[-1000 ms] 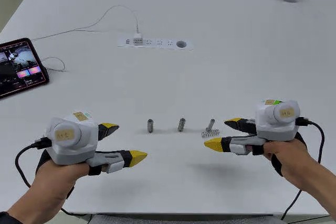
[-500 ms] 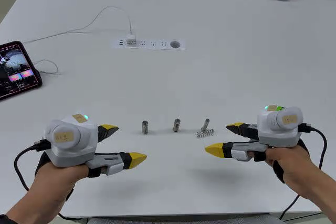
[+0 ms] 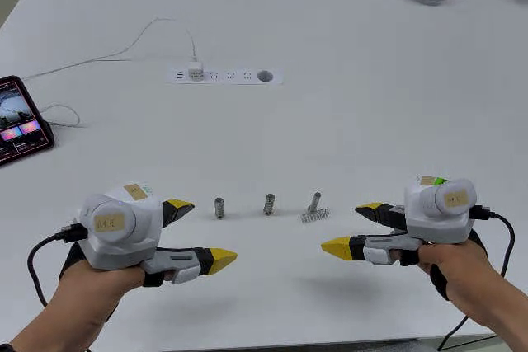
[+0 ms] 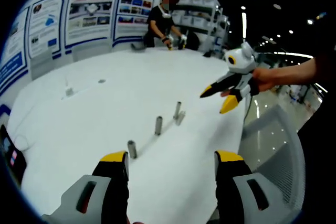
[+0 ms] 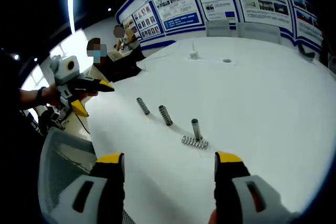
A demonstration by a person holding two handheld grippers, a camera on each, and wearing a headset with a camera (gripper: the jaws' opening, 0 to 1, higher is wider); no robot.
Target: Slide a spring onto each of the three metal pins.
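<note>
Three pins are lined up on the table [image 3: 396,105]. In the right gripper view, coils are resolved on the end pin [image 5: 142,105] and the middle pin [image 5: 165,115]. The bare pin [image 5: 196,128] is uncovered, and a loose spring [image 5: 195,141] lies against its base. In the head view, a power strip [image 3: 227,77] and a tablet [image 3: 16,125] are seen beyond the bare pin. The left gripper [image 3: 204,232] and right gripper [image 3: 351,227] are held either side of it, jaws spread, with bare table between.
</note>
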